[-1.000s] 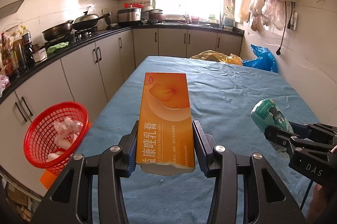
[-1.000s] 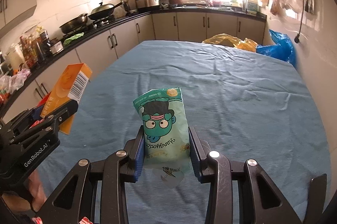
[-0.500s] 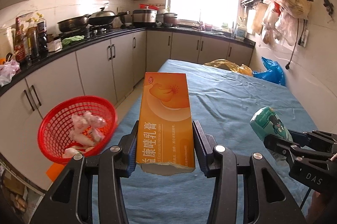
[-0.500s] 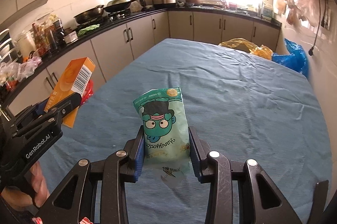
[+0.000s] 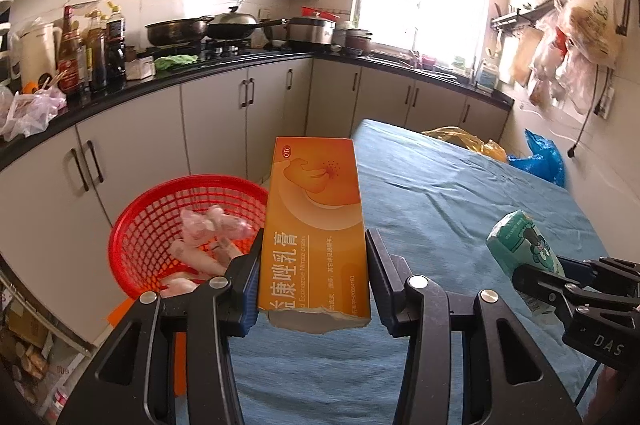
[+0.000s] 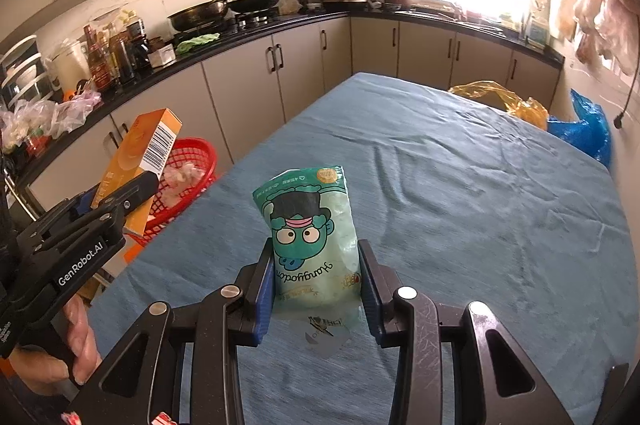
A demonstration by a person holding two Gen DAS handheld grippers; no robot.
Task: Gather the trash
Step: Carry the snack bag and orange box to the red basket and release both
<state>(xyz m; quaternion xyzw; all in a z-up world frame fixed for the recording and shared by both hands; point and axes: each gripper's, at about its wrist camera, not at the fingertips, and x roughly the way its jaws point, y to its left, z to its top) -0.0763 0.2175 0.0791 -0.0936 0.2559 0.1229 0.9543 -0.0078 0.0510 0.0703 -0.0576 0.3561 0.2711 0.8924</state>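
Observation:
My left gripper is shut on an orange medicine box with a torn near end, held above the table's left edge. A red mesh basket with crumpled pale wrappers sits just left of the box, below table height. My right gripper is shut on a green snack bag with a cartoon face, held over the blue tablecloth. The right wrist view shows the orange box over the basket; the left wrist view shows the bag at right.
Grey cabinets with a black counter run along the left and far walls, carrying pans, bottles and bags. A yellow plastic bag and a blue plastic bag lie at the table's far right. Bags hang on the right wall.
The left gripper has swung left with the orange box, so the red basket now sits close beside the box. The right gripper has turned left too, still holding the green bag.

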